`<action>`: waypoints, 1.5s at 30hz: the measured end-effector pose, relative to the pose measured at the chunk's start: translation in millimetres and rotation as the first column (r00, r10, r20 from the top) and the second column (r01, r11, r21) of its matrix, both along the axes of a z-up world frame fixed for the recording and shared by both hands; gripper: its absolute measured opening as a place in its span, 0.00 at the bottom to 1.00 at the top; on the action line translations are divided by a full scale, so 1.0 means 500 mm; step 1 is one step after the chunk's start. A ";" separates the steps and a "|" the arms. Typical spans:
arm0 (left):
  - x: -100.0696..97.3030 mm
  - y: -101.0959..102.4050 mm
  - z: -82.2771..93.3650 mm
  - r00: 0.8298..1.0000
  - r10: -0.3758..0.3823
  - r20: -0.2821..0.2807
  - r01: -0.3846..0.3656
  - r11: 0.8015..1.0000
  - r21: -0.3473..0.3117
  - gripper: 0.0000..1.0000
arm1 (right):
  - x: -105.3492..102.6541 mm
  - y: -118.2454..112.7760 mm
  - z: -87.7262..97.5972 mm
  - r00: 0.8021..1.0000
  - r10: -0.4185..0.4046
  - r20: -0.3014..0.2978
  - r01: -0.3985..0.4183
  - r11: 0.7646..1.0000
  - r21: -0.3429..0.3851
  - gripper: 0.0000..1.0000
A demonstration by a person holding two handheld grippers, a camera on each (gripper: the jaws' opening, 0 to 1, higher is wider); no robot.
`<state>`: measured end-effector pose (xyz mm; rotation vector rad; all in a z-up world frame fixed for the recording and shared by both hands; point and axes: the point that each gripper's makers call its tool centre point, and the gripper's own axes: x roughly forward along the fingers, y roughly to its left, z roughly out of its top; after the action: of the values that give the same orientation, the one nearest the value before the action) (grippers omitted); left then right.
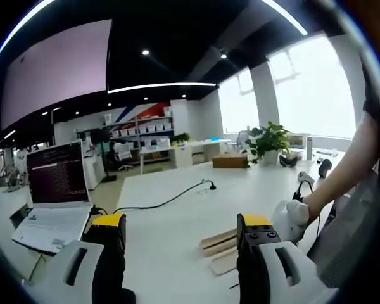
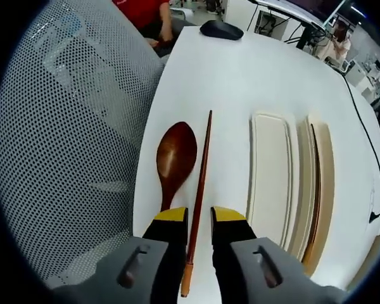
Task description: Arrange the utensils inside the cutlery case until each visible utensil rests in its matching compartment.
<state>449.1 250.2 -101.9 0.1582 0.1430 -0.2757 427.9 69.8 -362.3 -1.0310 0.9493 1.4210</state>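
Observation:
A dark wooden spoon (image 2: 176, 155) lies on the white table (image 2: 228, 76) near its edge. Just right of it lies a reddish chopstick (image 2: 202, 164), running lengthwise between the jaws of my right gripper (image 2: 200, 216), which stand a little apart with gaps on both sides of it. Further right, the cream cutlery case (image 2: 269, 183) has a bare wide compartment; a narrow one beside it holds a thin dark stick (image 2: 314, 183), probably a second chopstick. My left gripper (image 1: 182, 221) hangs open above the table with nothing in it, and the case's wooden corner (image 1: 218, 244) shows between its jaws.
A mesh chair back (image 2: 63, 139) stands against the table edge, left of the spoon. A black mouse (image 2: 221, 30) lies at the far end. A laptop (image 1: 57, 183), a black cable (image 1: 171, 199), a plant (image 1: 269, 140) and a person's arm (image 1: 342, 183) are around the left gripper.

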 end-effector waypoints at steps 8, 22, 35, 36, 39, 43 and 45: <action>0.000 -0.003 0.000 1.000 -0.004 0.002 0.004 1.000 0.008 0.73 | -0.005 0.013 -0.001 1.000 -0.005 0.014 0.005 1.000 0.003 0.09; 0.001 -0.001 -0.001 1.000 0.001 -0.001 -0.001 1.000 0.006 0.73 | -0.004 0.018 -0.003 0.999 -0.041 -0.006 0.041 0.998 0.048 0.00; 0.001 0.000 -0.001 1.000 0.002 -0.002 -0.002 1.000 0.013 0.73 | -0.001 0.023 -0.003 0.994 -0.108 -0.024 0.109 0.992 0.064 0.00; 0.002 0.000 -0.001 1.000 0.003 -0.001 -0.003 1.000 0.013 0.73 | -0.001 0.025 -0.002 0.994 -0.103 -0.019 0.104 0.993 0.062 0.00; 0.002 0.000 0.000 1.000 0.004 -0.001 -0.004 1.000 0.012 0.73 | 0.001 0.026 0.001 0.994 -0.106 -0.016 0.107 0.992 0.062 0.00; 0.002 0.000 0.000 1.000 0.003 -0.001 -0.003 1.000 0.011 0.73 | 0.010 0.026 0.011 0.993 -0.118 -0.022 0.119 0.990 0.069 0.00; 0.002 0.000 -0.001 1.000 0.002 -0.002 -0.002 1.000 0.012 0.73 | 0.011 0.028 0.018 0.990 -0.136 -0.043 0.139 0.987 0.079 0.00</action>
<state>450.4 250.1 -102.4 0.1701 0.1472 -0.2728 433.1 83.8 -353.4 -0.8641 0.9634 1.3570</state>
